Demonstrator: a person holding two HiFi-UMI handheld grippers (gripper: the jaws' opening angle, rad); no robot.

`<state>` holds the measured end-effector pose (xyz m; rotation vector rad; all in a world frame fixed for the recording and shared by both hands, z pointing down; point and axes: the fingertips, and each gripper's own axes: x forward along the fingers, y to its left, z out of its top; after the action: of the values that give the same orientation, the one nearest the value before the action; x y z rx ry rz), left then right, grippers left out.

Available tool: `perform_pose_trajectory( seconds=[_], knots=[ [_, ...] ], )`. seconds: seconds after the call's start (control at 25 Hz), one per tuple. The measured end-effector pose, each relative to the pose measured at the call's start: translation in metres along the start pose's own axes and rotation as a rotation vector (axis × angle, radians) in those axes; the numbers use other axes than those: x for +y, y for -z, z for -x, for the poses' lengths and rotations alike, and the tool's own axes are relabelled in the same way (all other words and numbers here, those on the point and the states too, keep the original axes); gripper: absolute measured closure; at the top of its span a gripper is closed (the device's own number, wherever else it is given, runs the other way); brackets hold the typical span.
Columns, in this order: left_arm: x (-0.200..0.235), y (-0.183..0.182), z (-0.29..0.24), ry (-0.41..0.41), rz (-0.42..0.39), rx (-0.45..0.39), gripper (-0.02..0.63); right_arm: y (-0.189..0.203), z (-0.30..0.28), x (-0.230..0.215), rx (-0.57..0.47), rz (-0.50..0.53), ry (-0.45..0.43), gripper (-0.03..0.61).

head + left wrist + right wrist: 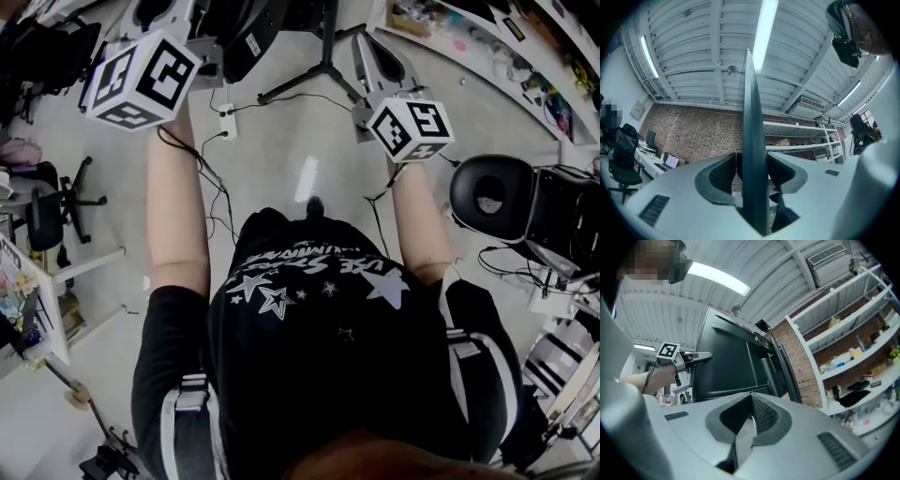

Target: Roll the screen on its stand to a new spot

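The screen (246, 36) is a dark panel on a black stand with spread legs (323, 70), at the top of the head view. My left gripper (212, 49) reaches to its left side. In the left gripper view the screen's thin edge (752, 136) stands upright between the jaws, and the left gripper (753, 180) is shut on it. My right gripper (367, 45) hangs just right of the stand, apart from the panel, with its jaws together. The right gripper view shows the screen's back (726, 366) ahead, the left gripper (701, 356) on its far edge, and the right gripper (750, 404) holding nothing.
Cables (220, 178) and a power strip (227, 122) lie on the floor before the stand. An office chair (47, 202) stands at the left, a black round-backed unit (492, 197) at the right. Loaded shelves (853, 348) line the brick wall; desks with laptops (656, 161) stand far left.
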<state>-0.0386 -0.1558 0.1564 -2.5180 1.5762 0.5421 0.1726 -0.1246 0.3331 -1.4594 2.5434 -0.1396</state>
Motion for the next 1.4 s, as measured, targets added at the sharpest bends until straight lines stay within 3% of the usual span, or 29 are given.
perform_pose_trajectory(
  seconds=[0.24, 0.56, 0.8, 1.0, 1.4],
  knots=[
    [0.001, -0.003, 0.017, -0.028, -0.062, -0.037, 0.390, -0.004, 0.017, 0.003, -0.007, 0.026, 0.049, 0.572],
    [0.008, -0.022, 0.074, -0.033, 0.009, -0.049, 0.360, -0.013, 0.044, 0.039, -0.014, 0.045, 0.068, 0.572],
    [0.003, -0.012, 0.137, -0.029, 0.030, 0.014, 0.357, -0.009, 0.063, 0.083, -0.014, 0.046, 0.042, 0.572],
    [0.001, -0.018, 0.197, -0.034, 0.062, 0.016, 0.359, 0.002, 0.085, 0.124, 0.015, 0.063, 0.039, 0.572],
    [-0.023, -0.019, 0.278, 0.059, 0.126, 0.089, 0.364, 0.022, 0.146, 0.181, 0.044, 0.034, 0.043, 0.572]
  ],
)
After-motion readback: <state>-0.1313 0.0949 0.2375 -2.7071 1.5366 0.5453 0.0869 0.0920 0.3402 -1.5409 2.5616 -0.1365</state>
